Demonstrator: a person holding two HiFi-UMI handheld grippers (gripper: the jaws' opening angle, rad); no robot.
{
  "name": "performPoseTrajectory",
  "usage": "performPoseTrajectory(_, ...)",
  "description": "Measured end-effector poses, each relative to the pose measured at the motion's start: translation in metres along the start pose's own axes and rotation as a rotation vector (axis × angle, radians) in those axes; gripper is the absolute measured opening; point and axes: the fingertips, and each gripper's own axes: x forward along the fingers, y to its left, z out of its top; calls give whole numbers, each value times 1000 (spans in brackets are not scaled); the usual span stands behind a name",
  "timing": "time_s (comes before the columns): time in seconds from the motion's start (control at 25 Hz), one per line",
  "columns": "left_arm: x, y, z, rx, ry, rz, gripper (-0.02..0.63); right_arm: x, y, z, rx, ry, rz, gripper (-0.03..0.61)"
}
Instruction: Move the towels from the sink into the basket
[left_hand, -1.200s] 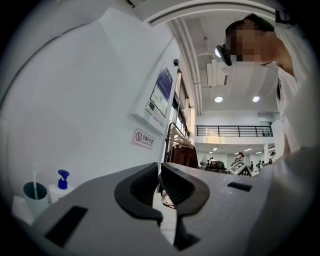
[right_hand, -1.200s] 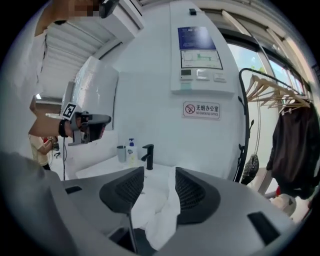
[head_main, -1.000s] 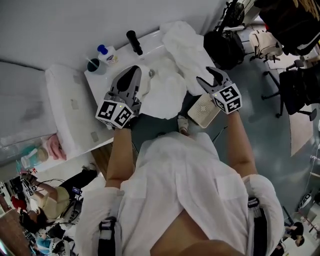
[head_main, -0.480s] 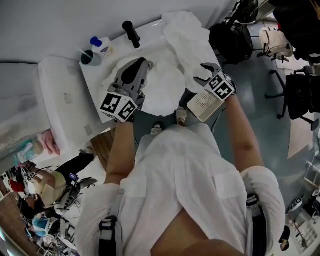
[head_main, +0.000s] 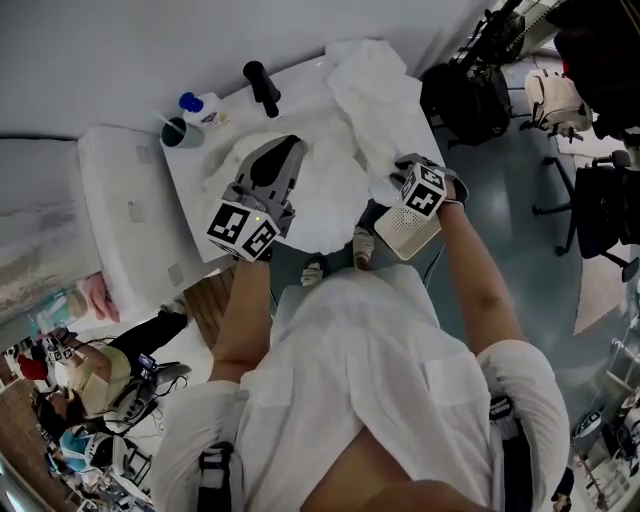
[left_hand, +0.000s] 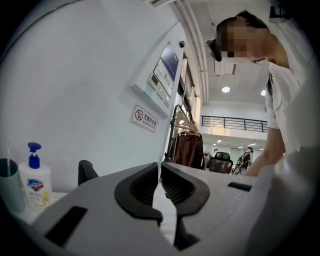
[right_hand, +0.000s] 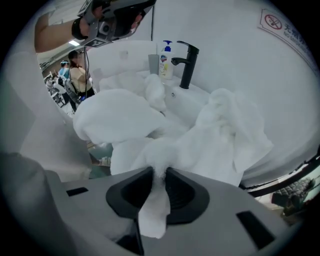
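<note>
A plain white wall (head_main: 120, 50) backs this washroom corner, carrying a control panel (left_hand: 164, 75) and a no-smoking sign (left_hand: 145, 117). The grey-blue floor (head_main: 500, 200) runs out to black office chairs (head_main: 600, 200) and a black bag (head_main: 465, 85). Farther off, dark garments hang on a clothes rack (left_hand: 186, 145) beneath round ceiling lights (left_hand: 226, 89) and a railed upper gallery (left_hand: 235, 122). A seated person (head_main: 95, 388) occupies the head view's lower left, among cables.
</note>
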Motion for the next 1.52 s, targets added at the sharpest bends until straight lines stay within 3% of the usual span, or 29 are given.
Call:
performPoseTrajectory(0.08,3,3,2,0,-4,5,26,-6,-10,3,-44,0,-41,61)
performPoseTrajectory(0.4,5,12,7,6,-15,32,26,-56,-101,49,-211,-81,-319,52)
performPoseTrajectory(0.56,3,18,7,12,-9,52,26,-59,-148,75,-284,-87,-383,52)
performPoseTrajectory(0.76,2,28,8,7,-14,83,26,-42,-188,93,-280,-69,-378,56)
performPoseTrajectory(0.8,3,30,8,8,-13,88,26,-38,-194,96,-268,-70,-375,77)
performPoseTrajectory(0.92,2,34,5,13,-7,100,26,-26,-203,101,-237,-70,-333,229)
performPoseTrajectory(1.08,3,37,2,17,-1,109,26,-9,-204,106,-238,-41,-227,270)
performPoseTrajectory(1.32,-1,45,-1,-1,-5,141,26,18,-205,109,-242,0,-133,262)
performPoseTrajectory(1.52,-7,49,3,3,-15,158,26,34,-194,108,-284,37,-148,103)
